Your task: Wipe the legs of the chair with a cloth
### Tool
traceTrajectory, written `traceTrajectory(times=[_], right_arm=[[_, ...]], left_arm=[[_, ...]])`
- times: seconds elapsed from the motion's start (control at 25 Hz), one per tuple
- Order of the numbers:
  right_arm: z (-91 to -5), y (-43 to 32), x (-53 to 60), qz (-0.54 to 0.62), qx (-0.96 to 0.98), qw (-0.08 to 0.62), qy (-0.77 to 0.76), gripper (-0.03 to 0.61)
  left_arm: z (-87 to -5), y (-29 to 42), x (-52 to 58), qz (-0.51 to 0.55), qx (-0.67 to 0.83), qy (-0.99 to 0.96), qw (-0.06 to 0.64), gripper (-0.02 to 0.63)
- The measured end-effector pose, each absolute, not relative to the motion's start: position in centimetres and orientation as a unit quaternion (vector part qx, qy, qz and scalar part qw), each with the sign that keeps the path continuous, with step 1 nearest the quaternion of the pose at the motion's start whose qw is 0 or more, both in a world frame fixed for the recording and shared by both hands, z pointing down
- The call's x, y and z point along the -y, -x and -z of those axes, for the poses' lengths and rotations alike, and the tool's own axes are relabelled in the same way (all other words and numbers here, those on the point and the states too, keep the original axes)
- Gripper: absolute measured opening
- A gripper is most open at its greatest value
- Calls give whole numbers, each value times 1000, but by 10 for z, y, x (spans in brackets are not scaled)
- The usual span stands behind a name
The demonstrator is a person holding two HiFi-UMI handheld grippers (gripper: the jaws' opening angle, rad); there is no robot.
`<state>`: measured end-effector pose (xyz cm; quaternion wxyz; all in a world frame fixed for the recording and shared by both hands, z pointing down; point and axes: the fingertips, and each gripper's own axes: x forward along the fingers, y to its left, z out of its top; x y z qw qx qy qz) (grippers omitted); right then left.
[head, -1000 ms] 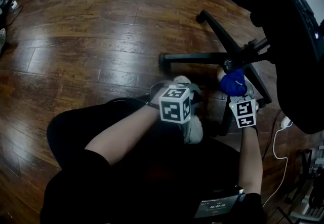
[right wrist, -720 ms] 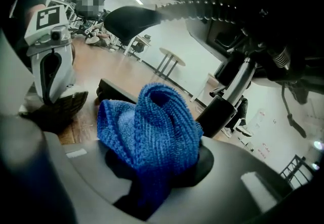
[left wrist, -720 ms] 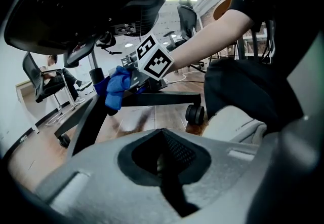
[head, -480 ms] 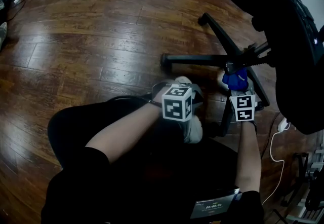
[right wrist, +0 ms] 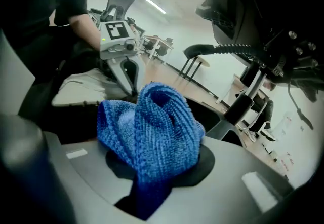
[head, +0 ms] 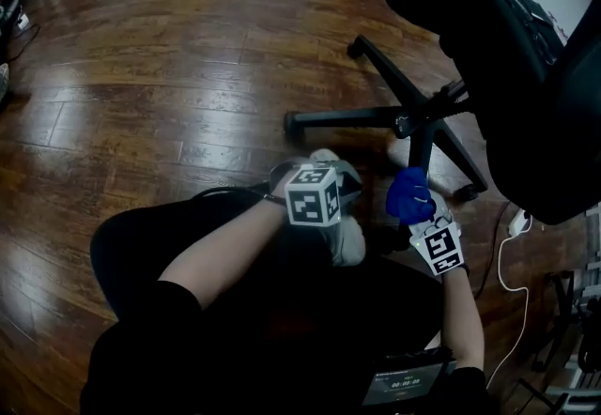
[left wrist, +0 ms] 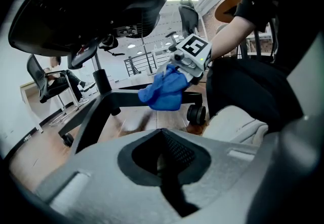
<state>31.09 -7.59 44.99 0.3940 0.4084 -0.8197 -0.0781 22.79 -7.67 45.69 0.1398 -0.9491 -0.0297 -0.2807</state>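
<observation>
On the left the left gripper has its 2 jaws pressed together with nothing between them, and it hovers over the person's pale shoe above the wooden floor. To its right the right gripper is clamped on a bunched blue cloth. It holds the cloth against the near leg of the black chair, close to that leg's caster, while the chair's seat fills the upper right of the head view.
</observation>
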Motion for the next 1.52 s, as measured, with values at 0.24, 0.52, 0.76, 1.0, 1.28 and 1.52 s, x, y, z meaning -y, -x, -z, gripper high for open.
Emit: traceTrajectory(times=[0.24,0.52,0.76,1.0,1.28,1.52], right_arm=[[-459,-300,33,73,834,389,-385,98],[-457,-301,33,78,829,380,-403,103],[-456,-303,52,92,812,410,-405,101],[-440,-320,120,96,787,412,-448,101],[-419,-342,195,90,764,403,-496,103],[-413,-351,210,75,756,366,-538,103]], left_arm=[[-457,-228,78,278,22,950,140,1],[-455,-229,77,278,29,951,135,1],[-454,-229,76,279,33,950,137,1],[-453,-231,75,277,43,951,133,1],[-454,-231,75,278,48,950,133,1],[-455,-230,76,278,46,951,127,1]])
